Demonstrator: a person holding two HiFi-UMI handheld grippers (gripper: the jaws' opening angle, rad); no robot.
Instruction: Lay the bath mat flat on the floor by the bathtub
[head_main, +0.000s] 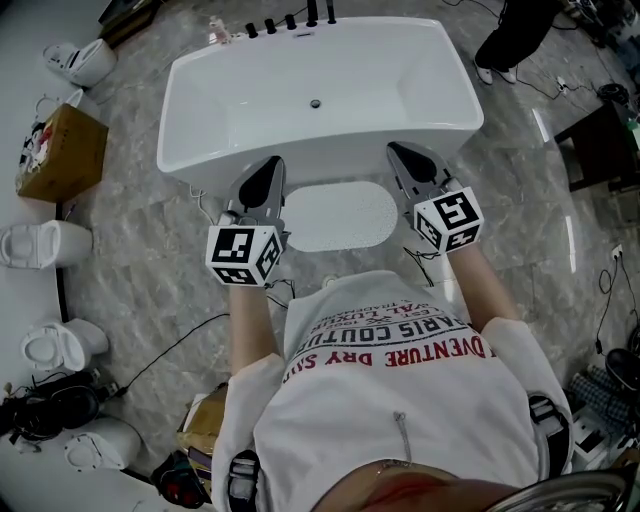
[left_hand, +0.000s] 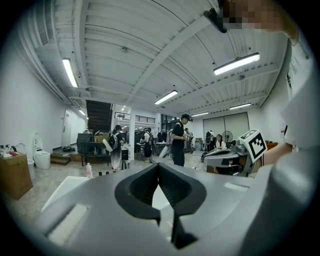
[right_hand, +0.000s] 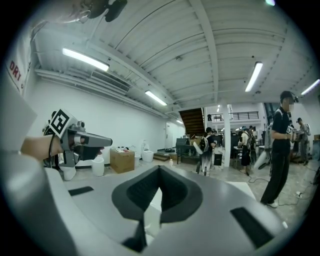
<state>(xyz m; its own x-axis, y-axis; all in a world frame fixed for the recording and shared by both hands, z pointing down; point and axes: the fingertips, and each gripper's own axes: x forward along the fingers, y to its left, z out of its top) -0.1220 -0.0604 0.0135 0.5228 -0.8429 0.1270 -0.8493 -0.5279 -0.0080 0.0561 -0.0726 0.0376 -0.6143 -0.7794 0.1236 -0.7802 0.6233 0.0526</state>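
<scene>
My left gripper (head_main: 268, 170) is clenched on nothing. In the left gripper view its two dark pads meet tip to tip, and only a pale surface shows through the opening below them. My right gripper (head_main: 402, 152) is the same, with its pads closed together and nothing between them.

In the head view both tools sit in the middle of the frame, one left of centre and one right of centre. Their noses point toward the top of the frame at the white bathtub (head_main: 200, 75), and each one overlaps the tub's near wall. Both gripper views look level across the room rather than down at the floor. The right gripper view catches the left gripper at the left of its frame.

The bath mat (head_main: 338, 216) lies at the centre of the head view. It is a pale pad with rounded corners that looks spread flat on the grey marbled floor (head_main: 140, 260). It sits just beside the tub's near wall, between the two grippers, and I see neither gripper touching it.

A row of dark faucet fittings (head_main: 290, 22) stands along the tub's far rim at the top of the frame. A cardboard box (head_main: 62, 152) sits at the left edge, and white toilets (head_main: 48, 243) run down that side. A person in dark clothes (head_main: 515, 35) stands in the upper right corner. Cables (head_main: 170, 350) trail across the floor at lower left.
</scene>
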